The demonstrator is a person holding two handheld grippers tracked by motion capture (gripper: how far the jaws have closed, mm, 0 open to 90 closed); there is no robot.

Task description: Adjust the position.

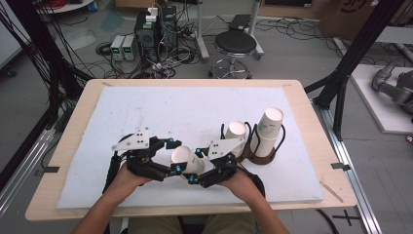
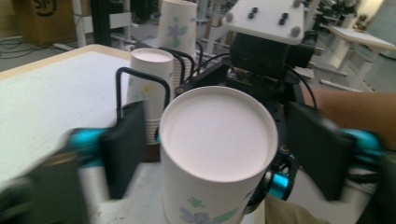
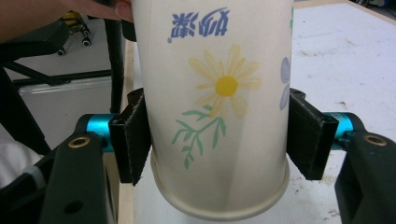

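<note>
Looking from the high view, the cup (image 1: 184, 158) lies sideways between both grippers, left of the holder (image 1: 260, 155). The left gripper (image 2: 219, 154) has its jaws open beside the cup. The right gripper (image 3: 219, 135) clamps the cup.

- Left tool (image 1: 173, 156): black body, topped by a pale grey three-cornered plate with dark screw holes, lower left of centre in the high view.
- Right tool (image 1: 195, 165): same black build and grey plate.
- Turquoise metal collars sit behind flat black pads (image 3: 133, 135).
- Black cables trail from each.
- Forearms bare; tan trousers at the bottom edge.
</note>
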